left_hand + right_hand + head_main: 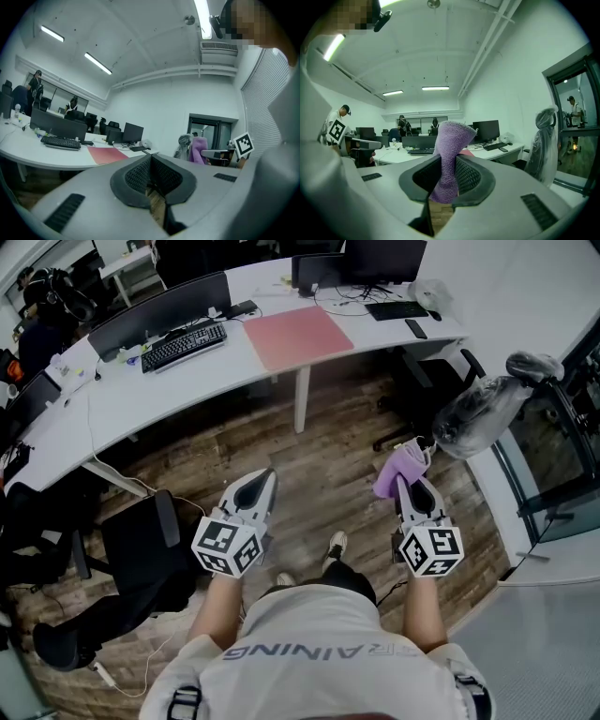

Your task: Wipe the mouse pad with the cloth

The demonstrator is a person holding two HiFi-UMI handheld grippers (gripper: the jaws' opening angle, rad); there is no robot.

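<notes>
Pinching the purple cloth [451, 150] in the right gripper [412, 482], clenching the left gripper [266, 476] on nothing — hovering over wood floor [328, 451], well apart from the pink mouse pad [297, 336] on the desk [187, 385].

mouse pad [464, 152] mostly behind cloth [449, 158]
</notes>
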